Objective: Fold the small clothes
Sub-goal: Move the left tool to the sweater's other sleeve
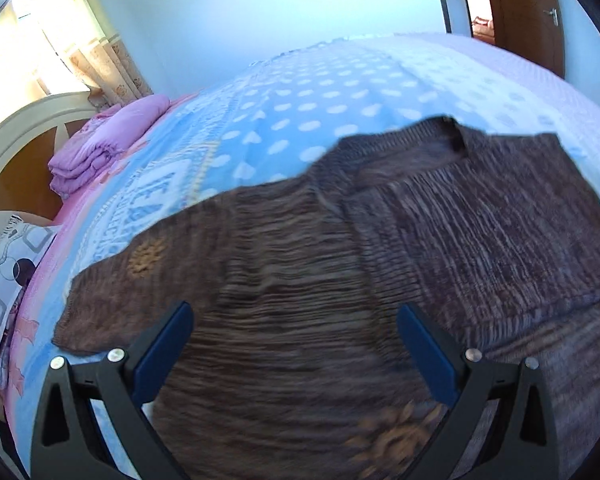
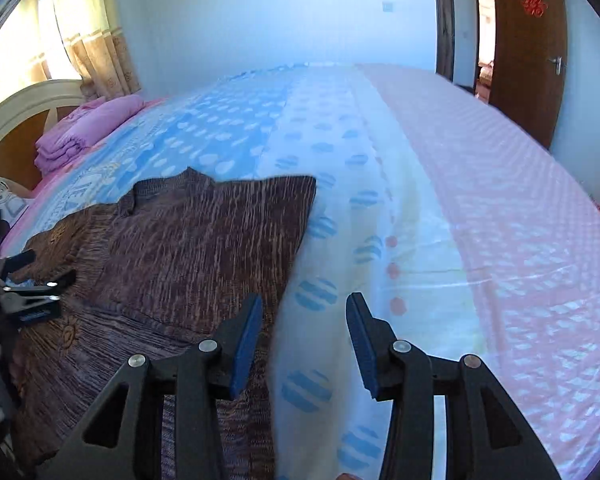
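Observation:
A brown knit sweater (image 1: 300,248) with orange flower marks lies flat on the bed; its right side is folded over the body, and its collar points to the far side. My left gripper (image 1: 294,320) is open wide and empty, hovering over the sweater's lower middle. The sweater also shows in the right wrist view (image 2: 188,240), at the left. My right gripper (image 2: 304,320) is open and empty, over the sweater's right edge and the sheet beside it. The left gripper (image 2: 32,280) shows at the far left of the right wrist view.
The bed has a blue dotted sheet (image 1: 300,92) and a pink part (image 2: 520,220) to the right. A folded purple blanket (image 1: 100,148) and a patterned pillow (image 1: 8,276) lie by the headboard (image 1: 16,128) at the left. A wooden door (image 2: 528,40) stands at the far right.

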Action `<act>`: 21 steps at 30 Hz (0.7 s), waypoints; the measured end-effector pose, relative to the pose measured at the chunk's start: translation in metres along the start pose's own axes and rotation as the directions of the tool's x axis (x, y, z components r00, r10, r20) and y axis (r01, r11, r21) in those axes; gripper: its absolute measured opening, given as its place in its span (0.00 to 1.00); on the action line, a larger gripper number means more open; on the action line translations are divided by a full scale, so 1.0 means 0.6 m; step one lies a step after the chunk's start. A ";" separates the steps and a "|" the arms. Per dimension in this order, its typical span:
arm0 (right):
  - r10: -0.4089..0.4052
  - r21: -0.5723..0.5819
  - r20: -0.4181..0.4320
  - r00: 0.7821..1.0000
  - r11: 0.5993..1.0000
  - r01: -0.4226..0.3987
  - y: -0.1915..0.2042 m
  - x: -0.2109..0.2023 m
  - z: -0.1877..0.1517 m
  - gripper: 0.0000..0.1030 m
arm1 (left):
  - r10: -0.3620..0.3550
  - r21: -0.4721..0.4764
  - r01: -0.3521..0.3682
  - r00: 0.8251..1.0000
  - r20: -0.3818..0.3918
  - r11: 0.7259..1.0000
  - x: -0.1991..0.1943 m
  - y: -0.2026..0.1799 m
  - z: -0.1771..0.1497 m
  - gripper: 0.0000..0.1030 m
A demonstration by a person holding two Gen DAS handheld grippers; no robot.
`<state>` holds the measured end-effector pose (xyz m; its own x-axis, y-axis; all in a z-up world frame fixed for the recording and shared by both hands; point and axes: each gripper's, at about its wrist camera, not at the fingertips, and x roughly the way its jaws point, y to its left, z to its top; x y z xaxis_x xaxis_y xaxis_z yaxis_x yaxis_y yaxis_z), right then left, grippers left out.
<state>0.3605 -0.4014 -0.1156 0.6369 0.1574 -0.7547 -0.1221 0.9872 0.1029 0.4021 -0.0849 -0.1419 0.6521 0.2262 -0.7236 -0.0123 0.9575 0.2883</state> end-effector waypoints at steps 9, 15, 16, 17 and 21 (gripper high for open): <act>-0.111 -0.084 -0.078 0.991 0.991 0.104 -0.011 -0.006 -0.070 0.44 | -0.004 -0.053 0.004 1.000 -0.001 0.999 0.018 0.000 -0.010 1.00; -0.101 -0.078 -0.020 0.995 0.992 0.099 -0.001 -0.040 -0.054 0.44 | 0.011 -0.065 -0.011 1.000 0.000 0.998 0.016 0.001 -0.010 1.00; -0.087 -0.079 0.001 0.996 0.993 0.087 0.008 -0.044 -0.044 0.45 | 0.018 -0.070 -0.018 1.000 -0.002 0.997 0.017 0.003 -0.010 1.00; -0.071 -0.081 0.023 0.997 0.994 0.073 0.018 -0.045 -0.030 0.46 | 0.023 -0.075 -0.023 1.000 -0.005 0.997 0.017 0.004 -0.011 1.00; 0.011 -0.085 0.050 0.999 0.996 -0.007 0.064 -0.014 0.028 0.46 | 0.026 -0.071 -0.027 1.000 -0.018 0.997 0.022 0.003 -0.011 1.00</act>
<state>0.3630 -0.3641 -0.0944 0.6726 0.1697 -0.7203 -0.1910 0.9802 0.0527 0.4053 -0.0793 -0.1551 0.6376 0.2540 -0.7273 -0.0833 0.9613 0.2628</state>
